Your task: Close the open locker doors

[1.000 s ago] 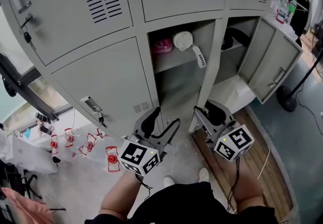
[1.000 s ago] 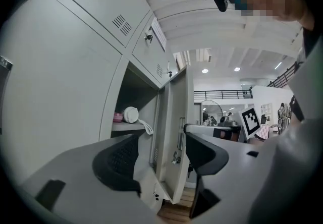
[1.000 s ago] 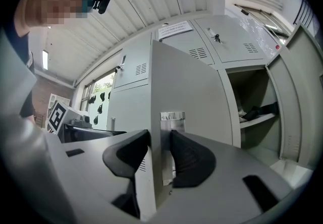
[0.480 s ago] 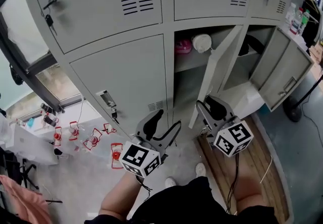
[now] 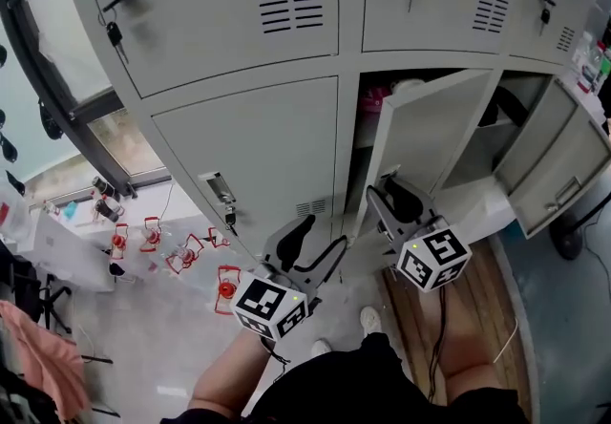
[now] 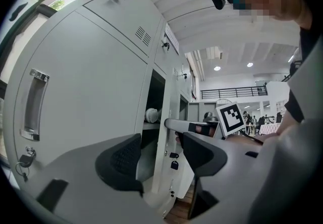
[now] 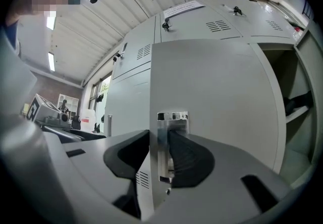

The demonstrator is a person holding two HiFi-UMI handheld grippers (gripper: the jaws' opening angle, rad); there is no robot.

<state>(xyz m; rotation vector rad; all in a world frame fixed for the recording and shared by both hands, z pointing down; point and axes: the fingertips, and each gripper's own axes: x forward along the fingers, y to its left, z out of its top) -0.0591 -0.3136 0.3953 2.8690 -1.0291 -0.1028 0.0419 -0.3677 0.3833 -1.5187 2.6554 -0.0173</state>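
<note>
Grey locker bank (image 5: 239,126) fills the head view, with the upper row and the lower-left door (image 5: 258,155) shut. I'm mid-swing on the middle door (image 5: 434,140): it stands partway out, with a dark gap between its free edge and the frame post. Right gripper (image 5: 382,193) is clamped on that free edge, one jaw behind the sheet and the other pad (image 7: 189,160) flat on the handle plate (image 7: 172,116). Its jaws are only narrowly apart, with door metal between them. Left gripper (image 5: 310,241) hangs just in front of the lower-left door and holds nothing; its jaws are wide and have just been closing a little on air. Next move, as I read it: push the free edge along its hinge arc to the post until flush, then release without dragging it back out. After that comes the far-right door (image 5: 558,174), which stands wide open. Head view shows both doors at once but can't resolve the grip; right gripper view confirms it on the handle. Only the left gripper view shows the door edge-on, with keys (image 6: 174,164) dangling, a white round item (image 6: 151,115) on the shelf inside, and the gap left to close.
</note>
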